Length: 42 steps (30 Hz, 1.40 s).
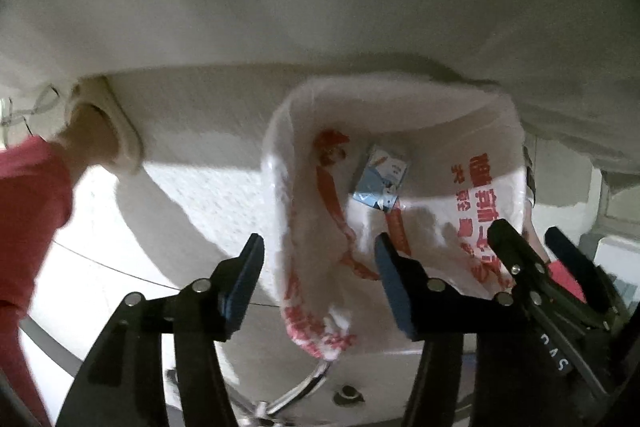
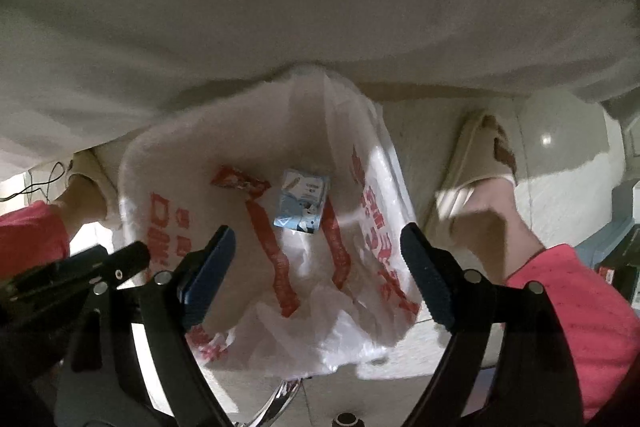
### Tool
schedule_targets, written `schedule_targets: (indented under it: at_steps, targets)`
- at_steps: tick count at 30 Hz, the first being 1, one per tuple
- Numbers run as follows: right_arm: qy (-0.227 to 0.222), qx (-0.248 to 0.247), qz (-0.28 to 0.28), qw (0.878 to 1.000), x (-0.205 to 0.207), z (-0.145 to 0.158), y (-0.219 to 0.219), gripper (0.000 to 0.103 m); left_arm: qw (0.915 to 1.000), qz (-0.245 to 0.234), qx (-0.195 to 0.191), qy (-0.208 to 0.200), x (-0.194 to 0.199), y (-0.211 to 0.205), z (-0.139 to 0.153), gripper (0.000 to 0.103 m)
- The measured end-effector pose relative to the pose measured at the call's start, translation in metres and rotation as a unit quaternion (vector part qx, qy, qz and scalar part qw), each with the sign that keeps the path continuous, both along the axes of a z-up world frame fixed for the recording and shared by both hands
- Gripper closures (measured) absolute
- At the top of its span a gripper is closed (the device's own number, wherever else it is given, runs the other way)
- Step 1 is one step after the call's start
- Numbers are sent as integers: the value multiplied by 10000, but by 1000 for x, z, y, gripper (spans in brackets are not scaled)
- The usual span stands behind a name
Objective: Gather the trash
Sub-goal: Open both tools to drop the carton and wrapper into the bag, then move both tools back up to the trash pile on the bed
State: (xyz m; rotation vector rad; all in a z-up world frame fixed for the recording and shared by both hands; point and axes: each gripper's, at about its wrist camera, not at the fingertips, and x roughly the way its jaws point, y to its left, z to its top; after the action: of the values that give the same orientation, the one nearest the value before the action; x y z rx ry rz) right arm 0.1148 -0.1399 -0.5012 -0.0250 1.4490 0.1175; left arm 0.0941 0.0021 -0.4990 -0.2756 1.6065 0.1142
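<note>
Both grippers point down at a white plastic bag (image 2: 280, 247) with red print. Its mouth gapes wide.

From the right wrist camera, the right gripper (image 2: 318, 271) has its two fingers spread wide apart, and they hold nothing. The bag lies right in front of and between them. Deep inside the bag, ahead of the fingers, sits a small blue and white carton (image 2: 302, 201). Just to its left is a red wrapper (image 2: 238, 181). The left gripper (image 2: 86, 273) pokes in from the left side.

From the left wrist camera, the left gripper (image 1: 320, 283) is spread open too, with the bag's left edge between its fingers but not pinched. The carton (image 1: 380, 181) shows ahead of it. The right gripper (image 1: 532, 259) sits at the bag's right edge.
</note>
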Motion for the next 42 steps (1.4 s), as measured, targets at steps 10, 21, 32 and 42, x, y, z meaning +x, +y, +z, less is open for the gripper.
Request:
schedule_targets:
  at_steps: [10,21,32,42]
  targets:
    - [-1112,600,714,9894,-20,129,-5,17,9962,-715,-21,-497,-9,25,124,34]
    - [-2635,1020,2022,9377,-3,340,-28,8,9797,-1425,106,-1408,36,100,327,14]
    - [-3071,1291,2671,9043,30,453,-16,7,9569,-2283,100,-1791,119,94,423,13]
    - [-2955,1018,3005,9011,89,447,15,7,9509,-2783,221,-1332,195,66,381,13]
